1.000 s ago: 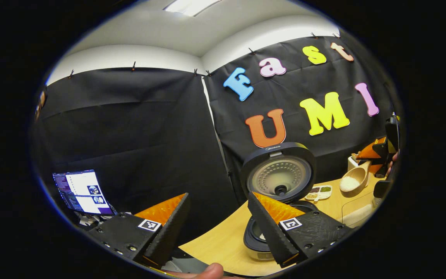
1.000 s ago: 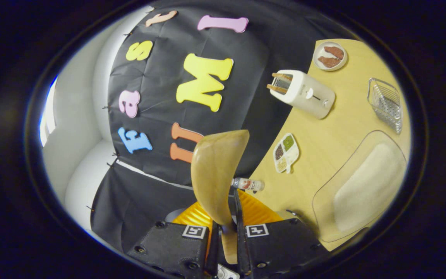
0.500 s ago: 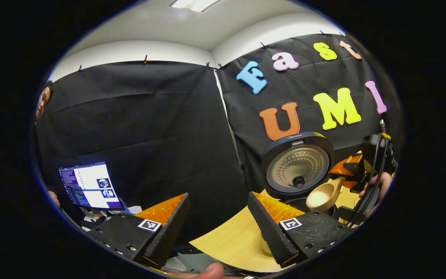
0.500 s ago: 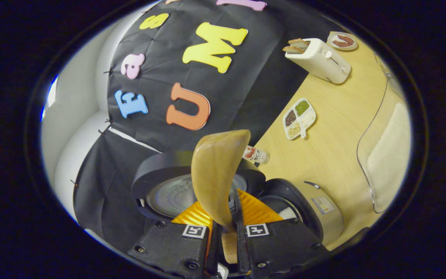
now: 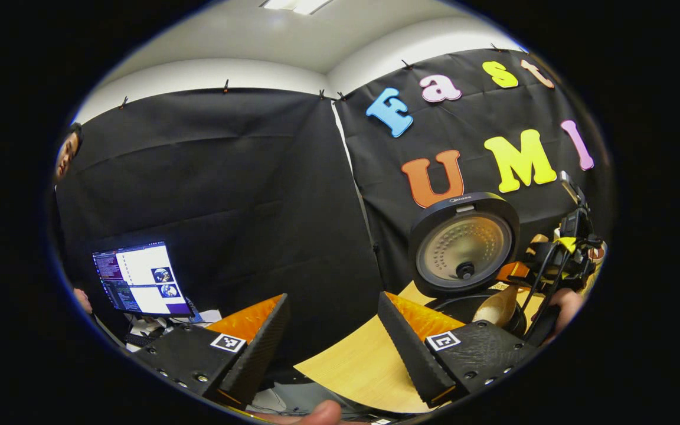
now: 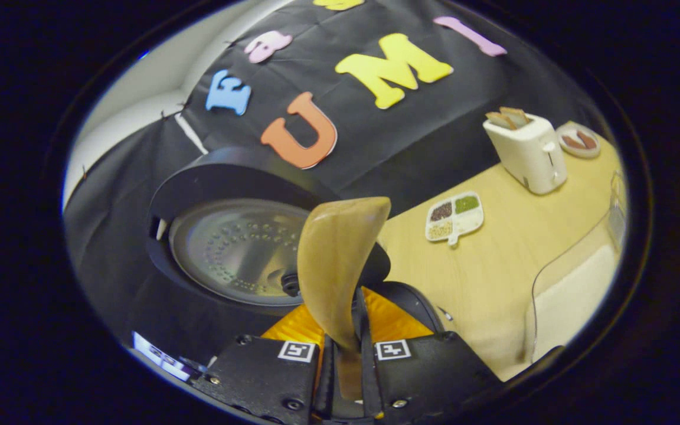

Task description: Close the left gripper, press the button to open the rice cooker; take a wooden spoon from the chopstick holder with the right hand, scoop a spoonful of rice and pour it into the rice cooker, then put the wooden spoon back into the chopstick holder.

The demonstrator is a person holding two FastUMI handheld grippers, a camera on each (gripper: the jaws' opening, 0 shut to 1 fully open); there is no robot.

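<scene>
On the wooden table [image 6: 511, 260] sit one toaster [image 6: 527, 152] and one open rice cooker [image 5: 464, 251] (black cloth walls behind), while the right gripper [image 6: 343, 360] pinches one wooden spoon [image 6: 337, 260] and the left gripper [image 5: 331, 342] gapes wide.

smooth wooden spoon [image 6: 334, 260], matt cloth wall [image 5: 228, 177]

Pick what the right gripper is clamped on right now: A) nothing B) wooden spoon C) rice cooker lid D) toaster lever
B: in the right gripper view the right gripper has both fingers pressed on the handle of the spoon, whose bowl stands up in front of the open cooker lid.
</scene>
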